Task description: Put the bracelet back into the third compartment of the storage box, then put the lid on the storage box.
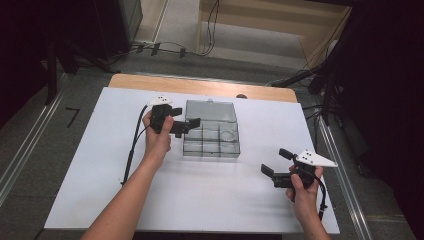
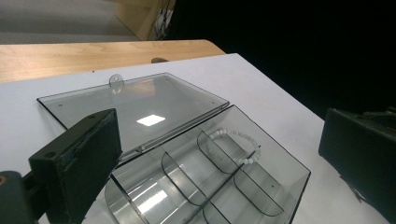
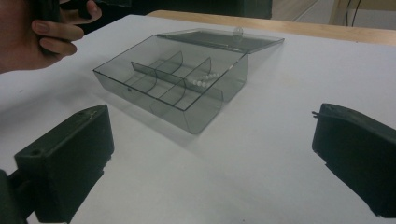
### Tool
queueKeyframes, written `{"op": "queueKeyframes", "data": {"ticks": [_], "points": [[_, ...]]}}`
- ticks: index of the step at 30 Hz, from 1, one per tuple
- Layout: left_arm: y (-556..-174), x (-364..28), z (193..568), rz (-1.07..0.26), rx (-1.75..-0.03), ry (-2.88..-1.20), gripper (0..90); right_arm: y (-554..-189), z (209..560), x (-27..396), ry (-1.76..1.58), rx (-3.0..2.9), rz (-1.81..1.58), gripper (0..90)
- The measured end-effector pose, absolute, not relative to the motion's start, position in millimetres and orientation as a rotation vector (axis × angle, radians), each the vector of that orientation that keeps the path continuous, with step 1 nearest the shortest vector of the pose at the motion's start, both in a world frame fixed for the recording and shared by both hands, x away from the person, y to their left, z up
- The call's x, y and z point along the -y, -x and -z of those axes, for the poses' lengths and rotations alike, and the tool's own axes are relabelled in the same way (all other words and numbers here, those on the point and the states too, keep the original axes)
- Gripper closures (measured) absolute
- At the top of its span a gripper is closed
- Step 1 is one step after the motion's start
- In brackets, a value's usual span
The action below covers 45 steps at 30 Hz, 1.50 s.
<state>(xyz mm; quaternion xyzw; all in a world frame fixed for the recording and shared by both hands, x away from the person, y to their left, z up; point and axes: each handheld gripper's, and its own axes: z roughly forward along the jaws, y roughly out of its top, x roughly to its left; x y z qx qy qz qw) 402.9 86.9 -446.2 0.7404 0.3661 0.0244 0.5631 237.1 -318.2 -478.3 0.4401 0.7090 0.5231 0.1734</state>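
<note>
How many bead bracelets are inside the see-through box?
1. A white bead bracelet lies in one compartment of the clear smoky plastic box, at the end far from the left gripper. Other compartments look empty.

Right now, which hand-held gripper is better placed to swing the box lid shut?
Probably the left hand-held gripper: it hovers open at the compartment box, next to the flat-lying lid. The right hand-held gripper sits open, well off on the table.

White-topped wooden table (image 1: 200,86) on grey floor (image 1: 30,135), dark surroundings.
</note>
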Motion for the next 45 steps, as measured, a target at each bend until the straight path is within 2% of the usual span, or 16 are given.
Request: {"op": "queueKeyframes", "data": {"ticks": [20, 45], "points": [[-419, -102, 455, -0.052, -0.900, -1.766, 0.0, -289, 467, 294, -1.225, -2.030, -1.503, 0.0], [-443, -98, 468, -0.014, -0.998, -1.770, 0.0, -374, 455, 275, -1.318, -2.056, -1.514, 0.0]]}}
